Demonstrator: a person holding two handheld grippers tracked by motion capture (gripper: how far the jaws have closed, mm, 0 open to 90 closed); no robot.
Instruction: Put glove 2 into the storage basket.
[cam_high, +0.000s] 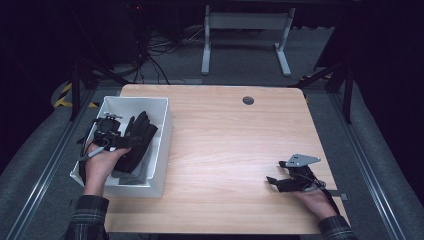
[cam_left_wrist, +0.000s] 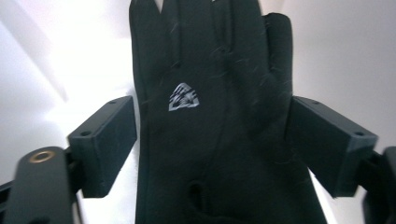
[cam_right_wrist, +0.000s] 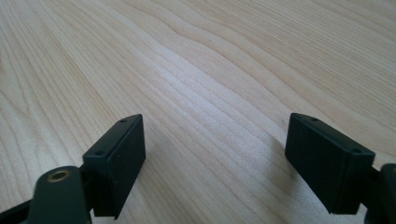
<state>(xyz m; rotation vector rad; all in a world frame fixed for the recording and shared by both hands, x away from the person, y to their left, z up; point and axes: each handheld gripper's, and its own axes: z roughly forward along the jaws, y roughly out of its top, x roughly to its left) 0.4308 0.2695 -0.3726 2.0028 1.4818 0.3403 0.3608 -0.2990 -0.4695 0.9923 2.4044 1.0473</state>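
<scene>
Glove (cam_high: 137, 137), black, with a small grey emblem on its back, lay in the white bin (cam_high: 162, 107) at the left of the bench (cam_high: 225, 140), draped over the bin's right wall area with fingers pointing far. More dark fabric lay beneath it in the bin; what it was could not be told.

Left gripper (cam_high: 121, 141), held in the left hand (cam_high: 100, 162), was over the bin at the glove's near-left side. In the left gripper view the glove (cam_left_wrist: 210, 130) lay between the jaws, which stood wide to either side of it; the left jaw was clear of the fabric, the right jaw just beside its edge, and the pads did not press on it.

Right gripper (cam_high: 274, 181), held in the right hand (cam_high: 315, 200), rested low at the near right of the bench, well apart from the bin, pointing left. In the right gripper view its jaws stood wide apart over bare wood (cam_right_wrist: 210, 93), nothing between them.
</scene>
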